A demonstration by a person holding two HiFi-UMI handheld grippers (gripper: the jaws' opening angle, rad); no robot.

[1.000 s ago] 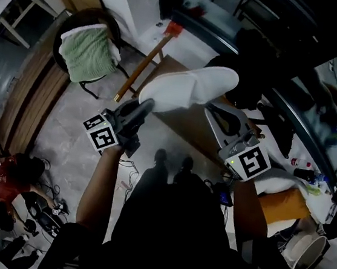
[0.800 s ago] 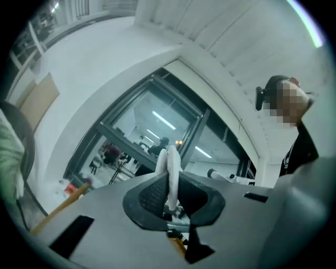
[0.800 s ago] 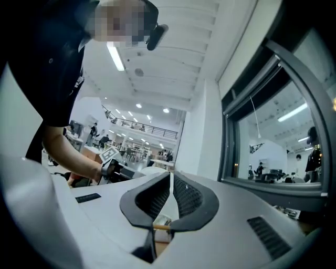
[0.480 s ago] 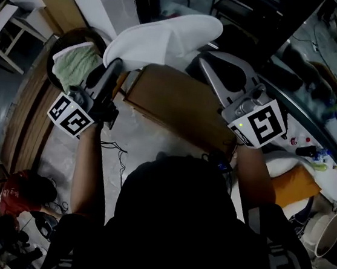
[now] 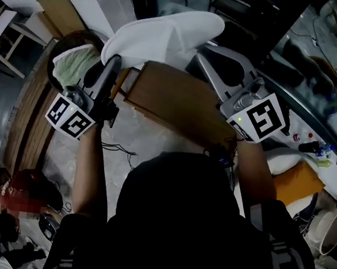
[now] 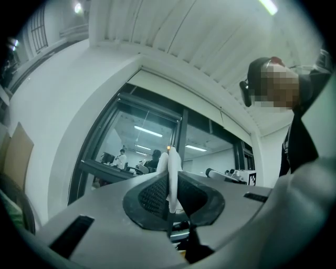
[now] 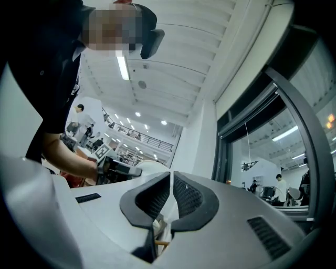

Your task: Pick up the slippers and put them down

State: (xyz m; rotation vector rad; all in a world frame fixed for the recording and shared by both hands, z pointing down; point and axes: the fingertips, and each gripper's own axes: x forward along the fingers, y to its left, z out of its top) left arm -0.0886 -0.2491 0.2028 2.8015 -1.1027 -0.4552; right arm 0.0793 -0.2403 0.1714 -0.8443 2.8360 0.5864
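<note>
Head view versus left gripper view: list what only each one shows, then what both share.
Only the head view: the whole white slipper from above, a wooden box and a green towel.
Only the left gripper view: the left gripper seen close up, its pads pinching the slipper's thin white edge, and people behind a large window.
Both: the slipper, the left gripper shut on it, and the right gripper.

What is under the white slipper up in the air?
Below the white fabric slipper, a brown flat-topped box shows past its near edge, and a green towel off to one side. Whatever lies straight beneath is covered by the slipper.
</note>
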